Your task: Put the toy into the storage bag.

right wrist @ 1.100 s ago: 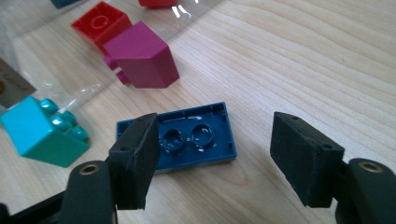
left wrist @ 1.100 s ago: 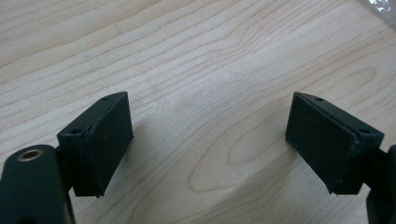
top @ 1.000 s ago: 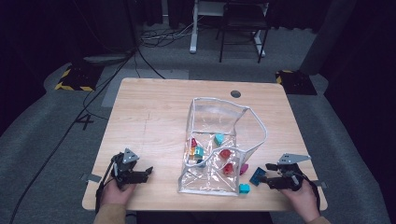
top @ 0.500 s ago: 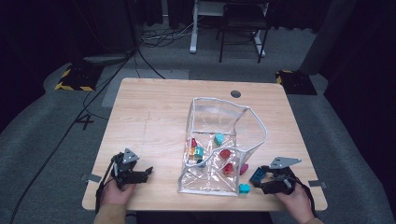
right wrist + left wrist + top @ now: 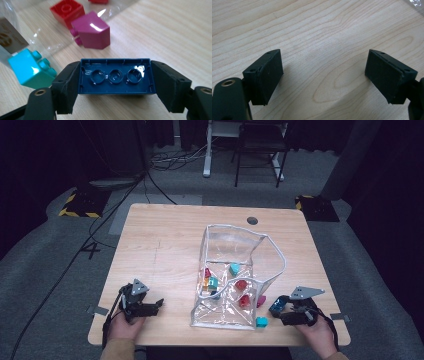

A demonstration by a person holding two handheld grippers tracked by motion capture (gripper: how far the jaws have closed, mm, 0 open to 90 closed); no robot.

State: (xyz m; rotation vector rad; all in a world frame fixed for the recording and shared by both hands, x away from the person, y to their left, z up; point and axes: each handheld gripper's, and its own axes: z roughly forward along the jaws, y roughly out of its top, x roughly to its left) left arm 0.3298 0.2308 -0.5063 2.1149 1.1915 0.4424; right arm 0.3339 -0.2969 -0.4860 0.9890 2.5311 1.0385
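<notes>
My right gripper (image 5: pixel 115 82) is shut on a dark blue brick (image 5: pixel 115 76), a jaw pressed on each short end and its hollow underside facing the camera. In the high view this brick (image 5: pixel 275 306) sits low over the table's front right, in the right gripper (image 5: pixel 278 309). A magenta brick (image 5: pixel 92 32) and a cyan brick (image 5: pixel 30 68) lie just beyond it on the wood. My left gripper (image 5: pixel 323 75) is open over bare wood with nothing between its jaws; the high view shows it (image 5: pixel 158 304) at the front left.
A clear plastic bag (image 5: pixel 235 245) stands open mid-table with several red, cyan and other bricks inside. A red brick (image 5: pixel 66 10) lies under its plastic. The cyan brick (image 5: pixel 261 321) rests by the bag's front corner. The table's front edge (image 5: pixel 200 344) is close to both hands.
The right gripper has slid left toward the bag and its jaws now clamp the dark blue brick. The left gripper has stayed put.
</notes>
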